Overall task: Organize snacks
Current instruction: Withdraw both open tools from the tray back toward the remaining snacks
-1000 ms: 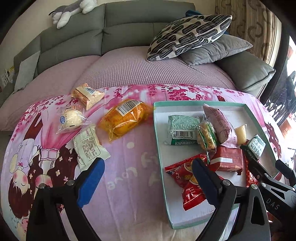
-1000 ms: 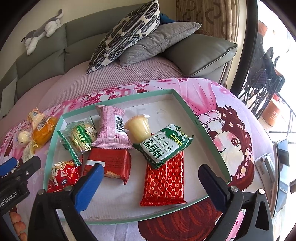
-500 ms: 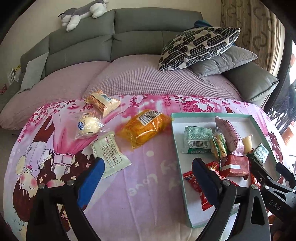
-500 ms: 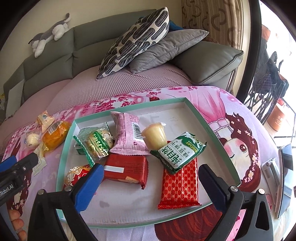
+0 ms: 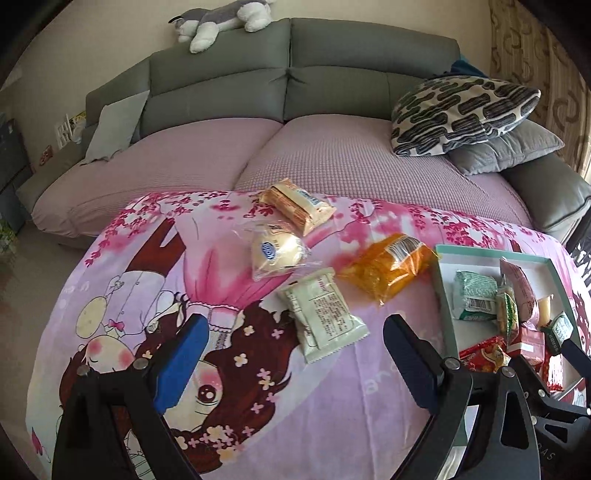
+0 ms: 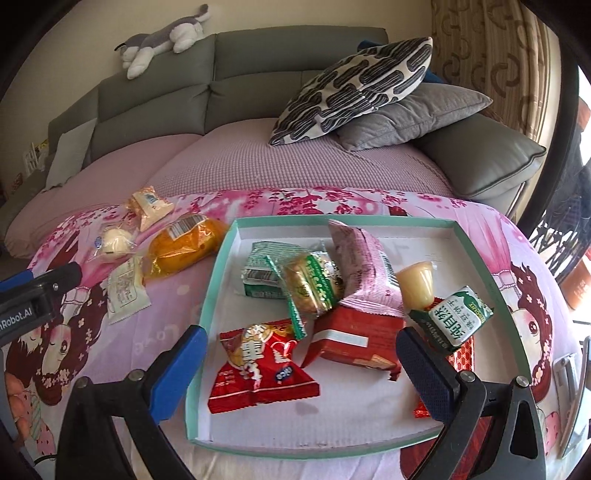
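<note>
A shallow green-rimmed white tray on the pink cartoon blanket holds several snack packets; it also shows at the right of the left wrist view. Left of the tray lie loose snacks: a pale green packet, an orange bag, a round bun in clear wrap and a tan wafer pack. My left gripper is open and empty, just in front of the pale green packet. My right gripper is open and empty, over the tray's near edge above a red candy bag.
The blanket covers a round purple mattress in front of a grey sofa. A patterned cushion and a grey cushion lie at the back right. A plush toy lies on the sofa back.
My left gripper has swung left, away from the tray and toward the loose snacks. My right gripper has shifted left and back a little over the tray. Both stay open.
</note>
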Demonstrator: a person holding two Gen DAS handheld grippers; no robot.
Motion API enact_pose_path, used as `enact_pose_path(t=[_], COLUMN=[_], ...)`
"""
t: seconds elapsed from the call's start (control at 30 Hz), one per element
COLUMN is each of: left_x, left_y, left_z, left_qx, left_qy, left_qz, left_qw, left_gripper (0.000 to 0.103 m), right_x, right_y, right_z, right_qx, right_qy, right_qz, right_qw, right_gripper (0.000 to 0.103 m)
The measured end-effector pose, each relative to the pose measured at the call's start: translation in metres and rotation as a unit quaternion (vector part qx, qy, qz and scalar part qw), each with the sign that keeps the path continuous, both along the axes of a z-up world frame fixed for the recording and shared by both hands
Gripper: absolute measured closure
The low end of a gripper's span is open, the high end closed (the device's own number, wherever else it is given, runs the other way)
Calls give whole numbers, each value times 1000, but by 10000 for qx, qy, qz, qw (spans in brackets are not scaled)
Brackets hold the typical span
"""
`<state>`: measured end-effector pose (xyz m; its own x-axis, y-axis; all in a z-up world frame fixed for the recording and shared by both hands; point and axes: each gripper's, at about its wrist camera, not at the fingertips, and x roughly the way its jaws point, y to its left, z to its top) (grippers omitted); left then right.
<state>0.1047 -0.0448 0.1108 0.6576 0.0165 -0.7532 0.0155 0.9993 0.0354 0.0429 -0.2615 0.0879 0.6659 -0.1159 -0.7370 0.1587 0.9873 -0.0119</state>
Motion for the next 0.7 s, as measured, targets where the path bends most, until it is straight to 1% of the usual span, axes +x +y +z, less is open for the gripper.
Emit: enact_pose_path(t=[0.17,0.4,0.6,0.7], left_x=[1,4,11,18], left_y=[23,50,67,75], left_z=[1,-2,-12,-15], left_qx=[-45,-112,-320,-406], left_qy=[-5,33,217,280], left_qz=[236,425,544,599], left_qw=[9997,9990,9978,9970], left_gripper=[7,7,7,7], right_x=[6,16,24,30], right_y=[22,49,70,76], right_z=[-2,-6,-9,-8], right_qx=[3,105,7,1], right_qy=[4,-5,-24,-53], right_qz=[236,389,611,637], right_qw=[9997,9992,9981,9980], right_gripper=[0,0,0,0])
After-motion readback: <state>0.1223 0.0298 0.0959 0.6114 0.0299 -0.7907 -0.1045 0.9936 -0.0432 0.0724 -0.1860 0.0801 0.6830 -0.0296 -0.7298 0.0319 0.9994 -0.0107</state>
